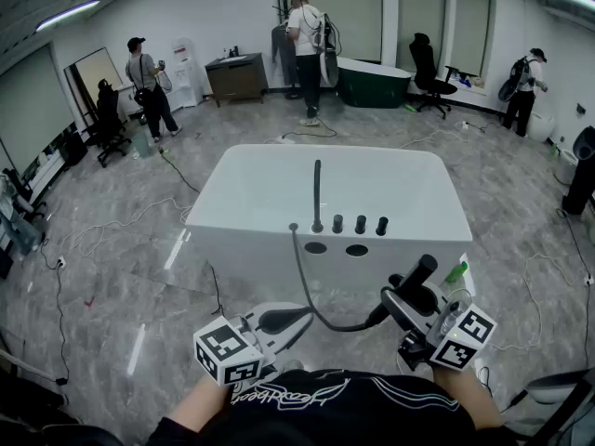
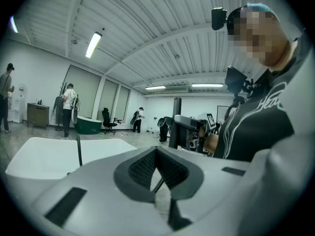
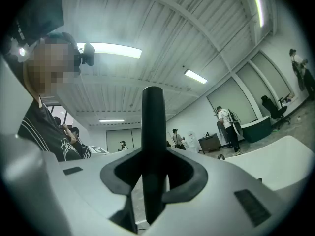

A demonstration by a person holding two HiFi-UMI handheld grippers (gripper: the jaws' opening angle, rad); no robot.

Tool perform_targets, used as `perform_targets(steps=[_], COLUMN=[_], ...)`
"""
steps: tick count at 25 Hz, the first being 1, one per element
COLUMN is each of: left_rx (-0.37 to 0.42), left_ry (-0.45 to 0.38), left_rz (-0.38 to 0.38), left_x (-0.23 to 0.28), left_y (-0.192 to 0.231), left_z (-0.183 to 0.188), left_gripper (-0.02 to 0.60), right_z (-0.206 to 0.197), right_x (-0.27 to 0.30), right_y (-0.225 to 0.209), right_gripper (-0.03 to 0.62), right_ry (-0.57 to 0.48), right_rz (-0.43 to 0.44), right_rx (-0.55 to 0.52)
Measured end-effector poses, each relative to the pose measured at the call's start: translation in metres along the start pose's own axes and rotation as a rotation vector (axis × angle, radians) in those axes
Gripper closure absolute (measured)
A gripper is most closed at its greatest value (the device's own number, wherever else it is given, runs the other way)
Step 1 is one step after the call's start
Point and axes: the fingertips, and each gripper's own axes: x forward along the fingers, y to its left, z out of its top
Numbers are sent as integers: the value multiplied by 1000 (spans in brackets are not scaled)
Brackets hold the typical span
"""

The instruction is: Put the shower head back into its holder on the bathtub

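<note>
I've got the white bathtub (image 1: pixel 232 193) ahead. The shower head (image 1: pixel 420 269) is off it, near the tub's front rim, R side, clamped in my right gripper (image 1: pixel 404 300). Its hose (image 1: pixel 299 277) runs back to the deck. My left gripper (image 1: pixel 279 321) has its jaws pressed together, prob. empty. Carry step, I reckon. Next: aim the handle at a deck hole (image 1: pixel 357 249), then lower it in.

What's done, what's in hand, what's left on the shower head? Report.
Done: the shower head is picked up, clamped in the right gripper. In hand: it hangs in front of the tub, its hose running from the deck; the left gripper is shut by the hose. Left: both deck holes look empty, so seating it remains.
</note>
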Motion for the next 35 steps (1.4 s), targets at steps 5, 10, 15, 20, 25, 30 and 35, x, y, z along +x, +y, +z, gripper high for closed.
perform_targets(steps=[5,10,15,20,25,30,35], left_rx=[10,-31,-84,-152,-252,-295,-239], left_ry=[-9,-7,-1,13,75,112,165], left_rz=[17,37,42,25,-19,-84,-158], left_x=[5,-3,-12,-16,-13,0,18], left_y=[9,21,42,74,131,207,262], left_z=[2,-8,-32,-56,-86,-94,-98], left_gripper=[577,576,575,574,495,434,417], right_z=[-1,-8,-25,-47,-72,-78,-56], right_x=[8,18,39,77,135,208,266], right_y=[-7,-11,-19,-37,-79,-118,-152], right_gripper=[465,465,465,465,465,465,465], right_ry=[5,7,42,81,114,99,38], right_rz=[10,13,12,-1,-51,-97,-143], right_rx=[-1,16,56,117,227,295,331])
